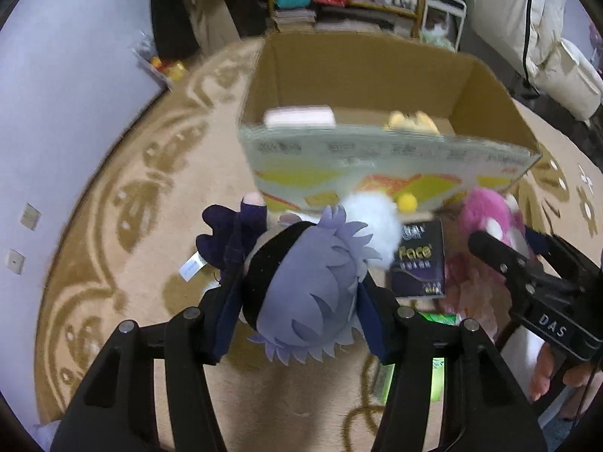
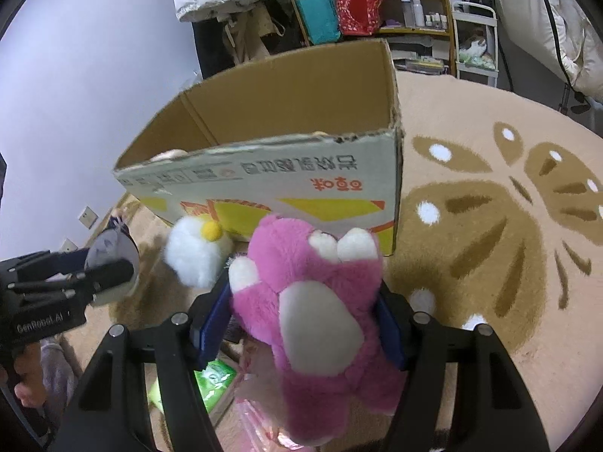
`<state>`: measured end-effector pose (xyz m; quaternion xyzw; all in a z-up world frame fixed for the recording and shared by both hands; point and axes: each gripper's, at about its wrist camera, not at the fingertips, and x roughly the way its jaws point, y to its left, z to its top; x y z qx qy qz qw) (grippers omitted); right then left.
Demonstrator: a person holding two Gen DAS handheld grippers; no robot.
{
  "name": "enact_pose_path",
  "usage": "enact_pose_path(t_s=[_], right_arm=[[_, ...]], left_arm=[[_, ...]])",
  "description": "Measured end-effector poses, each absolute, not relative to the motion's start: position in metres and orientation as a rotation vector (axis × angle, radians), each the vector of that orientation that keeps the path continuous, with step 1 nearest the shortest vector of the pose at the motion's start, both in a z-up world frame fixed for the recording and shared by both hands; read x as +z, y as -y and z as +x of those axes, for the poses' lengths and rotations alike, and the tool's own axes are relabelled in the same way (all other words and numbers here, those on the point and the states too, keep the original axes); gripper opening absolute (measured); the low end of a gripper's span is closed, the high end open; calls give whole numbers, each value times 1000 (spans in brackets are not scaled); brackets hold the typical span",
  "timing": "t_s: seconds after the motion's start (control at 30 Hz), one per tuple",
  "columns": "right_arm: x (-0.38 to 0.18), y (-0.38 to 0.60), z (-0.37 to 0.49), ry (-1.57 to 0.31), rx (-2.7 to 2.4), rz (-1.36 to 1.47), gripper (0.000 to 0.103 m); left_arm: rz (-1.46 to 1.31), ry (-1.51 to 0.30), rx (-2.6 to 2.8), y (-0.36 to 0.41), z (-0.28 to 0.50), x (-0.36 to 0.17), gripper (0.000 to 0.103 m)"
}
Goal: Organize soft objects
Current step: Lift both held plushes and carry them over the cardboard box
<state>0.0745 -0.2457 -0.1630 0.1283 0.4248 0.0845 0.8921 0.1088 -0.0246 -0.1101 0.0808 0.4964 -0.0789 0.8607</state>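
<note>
1. Your left hand-held gripper (image 1: 301, 301) is clamped on a doll (image 1: 312, 293) with spiky lavender hair and a black band; its dark blue body points toward the cardboard box (image 1: 361, 75).
2. Your right hand-held gripper (image 2: 305, 312) is clamped on a pink bear (image 2: 320, 301), squeezed between the blue pads (image 2: 213, 320), its white muzzle and ears facing the camera.
3. Both toys are held just short of the box's printed front wall, the doll toward its left end and the bear toward its right corner.
4. Between them, a white fluffy toy (image 2: 196, 252) with a yellow ball (image 2: 211, 230) on top sits against the foot of the box.
5. Inside the box, a pale pink item (image 1: 299, 116) and a yellow soft toy (image 1: 412, 120) show over the front wall.
6. On the rug (image 1: 150, 188) before the box lie a dark packet (image 1: 420, 260), a green packet (image 2: 215, 380) and some pink wrapping (image 2: 260, 425).
7. Behind the box stands a wooden shelf (image 2: 444, 19) with a red bag (image 2: 356, 5) and a teal bag (image 2: 316, 13).
</note>
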Motion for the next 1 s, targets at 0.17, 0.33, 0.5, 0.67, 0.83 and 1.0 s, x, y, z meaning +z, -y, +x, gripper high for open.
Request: enact_pose_path(t_s=[0.17,0.33,0.5,0.67,0.83,1.0], right_arm=[[-149,247,62,-826,187,279,71],[-131,245,53,-771,171,267,71],[-108,245,41,-680,156,242,71],[-95,246,44,-645,145,217,71],[-89,246,47,-621,154,224,71],[-80,247,53,-588,163,213,71]], left_arm=[[141,-941,-153,20,99,-89,55],[142,-850,-111,9,94,-71,55],[146,-761,-66,4,90,-57,55],[132,-710,-50,0,91,-46,56],[121,-677,-63,4,95,-39,56],[127,-617,-68,10,100,-33,56]])
